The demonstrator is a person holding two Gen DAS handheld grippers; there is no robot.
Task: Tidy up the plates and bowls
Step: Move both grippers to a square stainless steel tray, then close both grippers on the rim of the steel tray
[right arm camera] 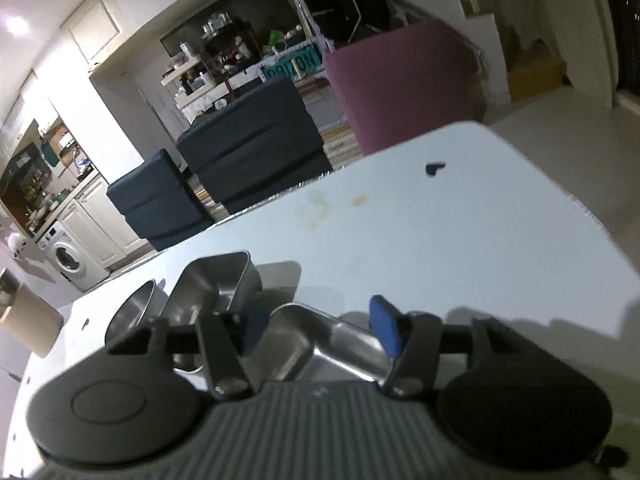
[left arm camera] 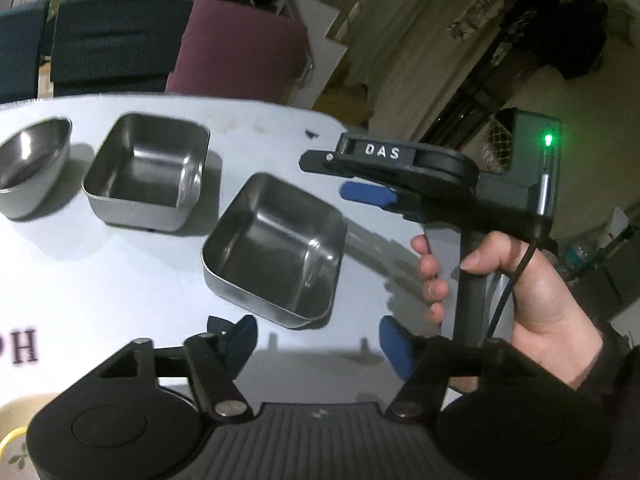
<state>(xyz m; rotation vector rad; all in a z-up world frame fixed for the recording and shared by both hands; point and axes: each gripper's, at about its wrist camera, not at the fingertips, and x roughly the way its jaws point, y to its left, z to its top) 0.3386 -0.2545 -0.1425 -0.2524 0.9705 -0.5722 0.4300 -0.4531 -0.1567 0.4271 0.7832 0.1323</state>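
Three steel bowls stand in a row on the white table (left arm camera: 100, 280). A round bowl (left arm camera: 28, 164) is at the left, a square bowl (left arm camera: 148, 172) in the middle, and a second square bowl (left arm camera: 276, 252) nearest. My left gripper (left arm camera: 320, 338) is open and empty, just short of the near square bowl. A hand (left arm camera: 520, 280) holds my right gripper (left arm camera: 348, 184) over that bowl's far right corner. In the right wrist view my right gripper (right arm camera: 320, 328) is open, with the near square bowl (right arm camera: 328, 344) showing between its blue pads (right arm camera: 384, 332). Behind are the other square bowl (right arm camera: 224, 280) and the round bowl (right arm camera: 136, 312).
A cream dish with a yellow rim (left arm camera: 12, 432) sits at the table's near left corner. Dark blue chairs (left arm camera: 116, 40) and a maroon chair (left arm camera: 240, 48) stand beyond the far edge. The table (right arm camera: 480, 240) is bare to the right of the bowls, apart from stains.
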